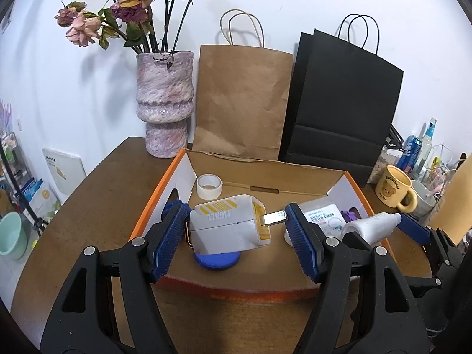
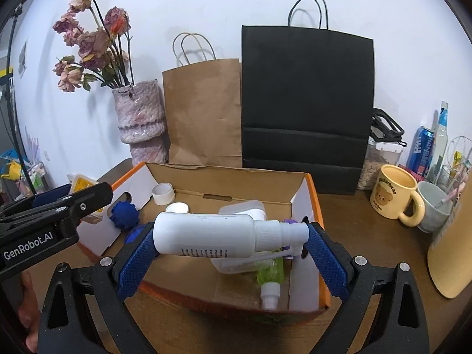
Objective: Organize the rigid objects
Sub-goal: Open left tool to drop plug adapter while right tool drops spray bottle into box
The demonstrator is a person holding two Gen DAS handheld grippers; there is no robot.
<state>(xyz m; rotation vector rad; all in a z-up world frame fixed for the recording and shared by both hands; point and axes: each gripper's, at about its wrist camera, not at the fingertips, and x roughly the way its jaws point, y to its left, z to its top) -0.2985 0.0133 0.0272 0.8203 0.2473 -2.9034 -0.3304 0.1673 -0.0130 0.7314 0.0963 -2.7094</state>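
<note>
Left gripper (image 1: 236,230) has its blue pads clamped on a white plug-in charger (image 1: 228,225) with "MGALL" and yellow stripes printed on it. The left pad presses the charger's body and the right pad meets the tip of its metal prongs (image 1: 274,217), so it sits sideways across the gap. It's held over the open orange cardboard box (image 1: 153,203). Right under the charger, between the two fingers, a blue round lid-like thing (image 1: 216,261) lies on the box floor. Past the left finger, toward the far corner, there's a white tape roll (image 1: 209,186).

Right gripper (image 2: 231,240) is squeezing a white spray bottle (image 2: 206,234) lengthwise: base on the left pad, nozzle cap on the right pad. It's also above the box. Below the jaws sit a clear plastic container (image 2: 244,209) and a green bottle with a white cap (image 2: 270,277). Beyond the left finger are a blue spiky ball (image 2: 125,211) and a white cap (image 2: 177,208).

Behind the box, past both sets of fingertips: a pink vase of dried roses (image 1: 163,100), a brown paper bag (image 1: 243,100) and a black paper bag (image 1: 342,97). Off to the right of the right finger is a yellow bear mug (image 2: 393,199).
</note>
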